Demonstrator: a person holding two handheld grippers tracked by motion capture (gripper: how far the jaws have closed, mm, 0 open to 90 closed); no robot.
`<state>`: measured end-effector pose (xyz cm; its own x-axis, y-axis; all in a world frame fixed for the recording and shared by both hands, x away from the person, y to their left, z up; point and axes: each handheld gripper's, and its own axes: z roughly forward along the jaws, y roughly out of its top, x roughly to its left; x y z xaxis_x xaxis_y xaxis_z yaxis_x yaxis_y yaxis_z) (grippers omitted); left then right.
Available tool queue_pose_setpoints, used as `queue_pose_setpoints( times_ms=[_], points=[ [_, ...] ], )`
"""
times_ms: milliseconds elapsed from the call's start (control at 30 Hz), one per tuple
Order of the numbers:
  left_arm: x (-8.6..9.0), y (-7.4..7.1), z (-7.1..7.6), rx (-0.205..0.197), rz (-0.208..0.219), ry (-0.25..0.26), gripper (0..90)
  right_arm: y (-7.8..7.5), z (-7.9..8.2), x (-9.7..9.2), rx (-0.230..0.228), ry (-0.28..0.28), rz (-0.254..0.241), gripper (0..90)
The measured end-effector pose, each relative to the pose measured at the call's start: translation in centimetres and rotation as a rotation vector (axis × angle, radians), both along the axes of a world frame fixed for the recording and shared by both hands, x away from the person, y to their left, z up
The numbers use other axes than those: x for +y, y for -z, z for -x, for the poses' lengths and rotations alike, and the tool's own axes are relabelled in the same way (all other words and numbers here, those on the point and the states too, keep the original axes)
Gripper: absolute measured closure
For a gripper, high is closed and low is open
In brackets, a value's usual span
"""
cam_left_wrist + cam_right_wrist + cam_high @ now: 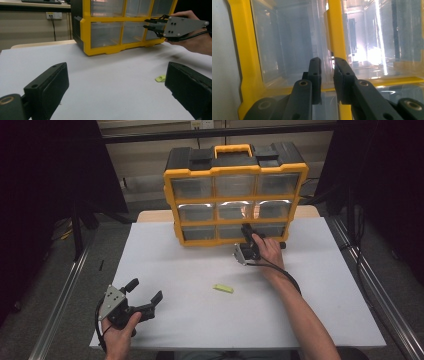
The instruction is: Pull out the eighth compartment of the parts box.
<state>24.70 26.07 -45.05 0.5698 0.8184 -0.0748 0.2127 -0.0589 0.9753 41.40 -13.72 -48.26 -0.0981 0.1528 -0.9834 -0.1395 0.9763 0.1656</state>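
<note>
jaws: left gripper (113, 82) wide apart over white table (107, 75)
ahead: yellow drawer organizer (120, 27), right gripper (146, 23) at its drawers
between: small green piece (160, 78)

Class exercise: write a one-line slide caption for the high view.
Right claw reaches the bottom row of a yellow drawer organizer; left claw rests open on the white table.

The drawer cabinet (235, 195) stands at the middle of the worktop's (325, 310) far edge, the right hand-held gripper (246, 236) against its bottom row of drawers, a small flat piece (223, 288) lies mid-worktop, and the left hand-held gripper (146, 292) sits at the near left corner.
</note>
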Motion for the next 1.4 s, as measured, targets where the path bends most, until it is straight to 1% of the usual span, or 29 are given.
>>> queue_pose_setpoints(
  times_ms=[67, 100, 200, 267, 300, 333, 367, 400, 433, 467, 500, 533, 567, 600, 667, 700, 733, 767, 867, 900, 933, 1033, 1067, 1133, 1200, 1267, 1300, 1400],
  points=[
    [0.0, 0.0, 0.0, -0.002, -0.001, -0.001, 5.4, -0.1, 0.0, 0.0, 0.002, -0.004, 0.014, 77.3],
    [0.0, 0.0, 0.0, -0.002, -0.001, 0.001, 5.4, -0.2, 0.0, -0.1, -0.006, -0.008, 0.023, 77.4],
    [0.0, 0.0, 0.0, 0.000, -0.003, -0.004, 5.4, -0.1, 0.0, -0.1, -0.006, -0.006, 0.019, 77.6],
    [0.0, 0.0, 0.0, -0.004, 0.004, -0.004, 5.4, -0.2, 0.0, -0.1, -0.003, -0.006, 0.021, 77.9],
    [0.0, 0.0, 0.0, -0.004, 0.005, -0.001, 5.4, -0.3, 0.1, -0.1, -0.014, -0.012, 0.029, 78.1],
    [0.0, 0.0, 0.0, -0.004, 0.005, -0.001, 5.4, -0.3, 0.1, -0.1, -0.010, -0.014, 0.030, 78.1],
    [0.0, 0.0, 0.0, -0.004, 0.005, -0.001, 5.4, -0.3, 0.1, -0.1, -0.010, -0.014, 0.030, 78.1],
    [0.0, 0.0, 0.0, -0.004, 0.005, 0.000, 5.4, -0.3, 0.2, -0.1, -0.001, -0.010, 0.021, 78.0],
    [0.0, 0.0, 0.0, -0.005, 0.005, -0.001, 5.4, -0.2, 0.3, -0.1, -0.006, -0.003, 0.006, 78.1],
    [0.0, 0.0, 0.0, -0.004, 0.004, -0.003, 5.4, -0.2, 0.3, -0.1, -0.006, -0.003, 0.006, 78.1],
    [0.0, 0.0, 0.0, -0.004, 0.005, -0.005, 5.4, -0.3, 0.3, -0.1, -0.003, -0.012, 0.033, 78.2],
    [0.0, 0.0, 0.0, -0.004, 0.004, -0.005, 5.4, -0.3, 0.3, -0.1, 0.007, -0.010, 0.031, 78.1],
    [0.0, 0.0, 0.0, -0.005, 0.006, -0.001, 5.4, -0.3, 0.3, -0.1, 0.003, -0.008, 0.029, 78.2],
    [0.0, 0.0, 0.0, -0.005, 0.006, -0.001, 5.4, -0.2, 0.4, -0.1, 0.006, -0.002, 0.014, 78.2],
    [0.0, 0.0, 0.0, -0.004, 0.006, -0.004, 5.4, -0.2, 0.4, -0.2, 0.008, -0.007, 0.014, 78.1],
    [0.0, -0.1, 0.0, -0.004, 0.005, 0.000, 5.4, -0.3, 0.5, -0.2, -0.006, -0.007, 0.018, 78.2],
    [0.0, -0.1, 0.0, -0.005, 0.003, 0.000, 5.4, -0.3, 0.5, -0.1, -0.003, -0.005, 0.018, 78.2],
    [0.0, -0.1, 0.0, -0.004, 0.004, 0.000, 5.4, -0.3, 0.6, -0.1, 0.009, -0.004, 0.014, 78.2],
    [0.0, 0.0, 0.0, -0.004, 0.003, -0.007, 5.4, -0.3, 0.7, -0.1, 0.012, -0.001, 0.018, 78.2],
    [0.0, -0.1, 0.0, -0.004, 0.002, -0.007, 5.4, -0.3, 0.8, -0.1, 0.006, -0.012, 0.031, 78.2],
    [0.1, -0.1, 0.0, -0.009, -0.001, -0.008, 5.4, -0.3, 0.9, -0.1, 0.006, -0.006, 0.015, 78.2],
    [0.1, -0.1, 0.0, -0.010, 0.002, 0.000, 5.4, -0.4, 0.9, -0.1, 0.001, -0.008, 0.024, 78.2],
    [0.1, -0.1, 0.1, -0.009, -0.004, -0.005, 5.4, -0.3, 1.0, -0.1, 0.004, -0.009, 0.017, 78.2],
    [0.1, -0.1, 0.0, -0.013, -0.003, -0.002, 5.4, -0.5, 1.2, -0.1, 0.005, -0.016, 0.033, 78.2],
    [0.1, -0.1, 0.0, -0.012, -0.001, -0.003, 5.4, -0.5, 1.2, -0.1, 0.000, -0.019, 0.032, 78.3],
    [0.0, -0.1, 0.1, -0.013, 0.000, -0.004, 5.4, -0.5, 1.3, -0.1, 0.004, -0.022, 0.036, 78.3],
    [0.0, -0.1, 0.1, -0.013, 0.000, -0.004, 5.4, -0.5, 1.4, -0.2, -0.002, -0.025, 0.041, 78.3],
    [0.0, -0.1, 0.1, -0.013, 0.000, -0.003, 5.4, -0.4, 1.6, -0.3, -0.003, -0.020, 0.029, 78.3]
  ],
)
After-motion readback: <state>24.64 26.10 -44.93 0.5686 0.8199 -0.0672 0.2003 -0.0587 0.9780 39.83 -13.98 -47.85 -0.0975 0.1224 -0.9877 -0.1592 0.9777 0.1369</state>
